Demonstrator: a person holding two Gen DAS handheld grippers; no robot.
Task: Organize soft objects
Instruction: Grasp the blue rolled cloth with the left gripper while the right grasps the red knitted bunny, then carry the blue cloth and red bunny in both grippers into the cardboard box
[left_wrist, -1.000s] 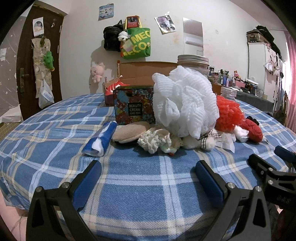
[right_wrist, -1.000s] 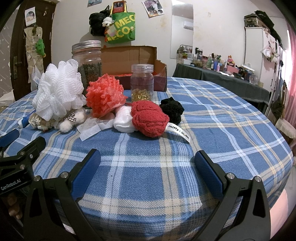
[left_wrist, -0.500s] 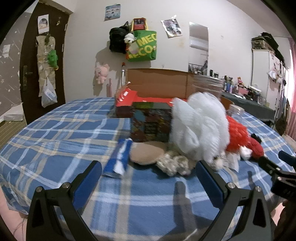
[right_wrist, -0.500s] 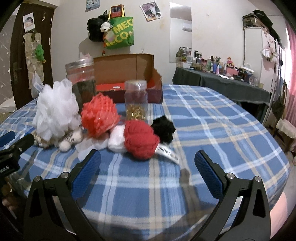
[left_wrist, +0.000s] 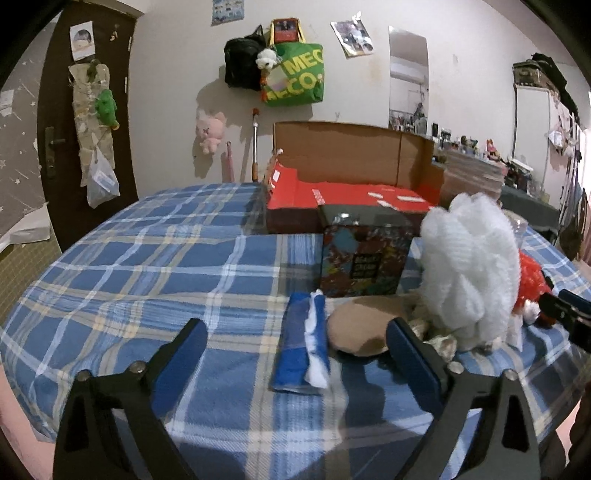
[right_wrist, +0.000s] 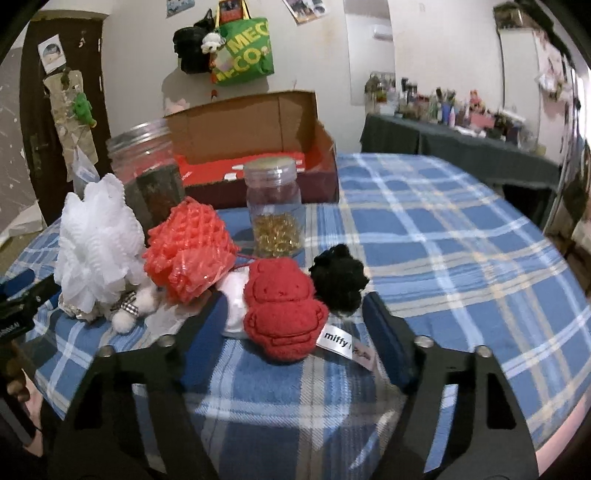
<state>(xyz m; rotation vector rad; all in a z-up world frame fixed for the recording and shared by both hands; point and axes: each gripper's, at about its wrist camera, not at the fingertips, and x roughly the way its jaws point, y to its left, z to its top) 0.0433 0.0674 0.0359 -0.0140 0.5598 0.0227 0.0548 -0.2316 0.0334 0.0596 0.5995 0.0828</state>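
**A:** Where do the soft objects lie, and how do the jaws stand?

**B:** All of them sit in a loose row on the plaid tablecloth (left_wrist: 155, 266), in front of the open cardboard box (left_wrist: 351, 184). The left gripper (left_wrist: 295, 350) has its jaws wide apart, empty, with the folded blue cloth (left_wrist: 297, 343) lying between the fingers and the tan pad (left_wrist: 360, 328) just beside the right finger. The right gripper (right_wrist: 291, 325) is likewise spread and empty, framing the red plush (right_wrist: 284, 314); the black pompom (right_wrist: 340, 277) sits just behind it.

**A:** What could go wrong on the left?

**B:** The cloth is flat and limp. A closure set too high probably catches only the top fold, so it unrolls on lifting. The right finger, if it drifts outward, may also nudge the tan pad into the white mesh puff (left_wrist: 469, 269).

**A:** And on the right?

**B:** The red plush touches a white item beside it, and the red mesh puff (right_wrist: 188, 254) crowds the left finger. A wide closure could pinch two things at once. The small glass jar (right_wrist: 275, 210) and the larger jar (right_wrist: 147, 173) stand close behind the pile; a forward push of the plush or pompom might tip the smaller one.

**A:** Any shared risk?

**B:** The grippers work close together; each shows at the edge of the other's view, so a collision seems possible.
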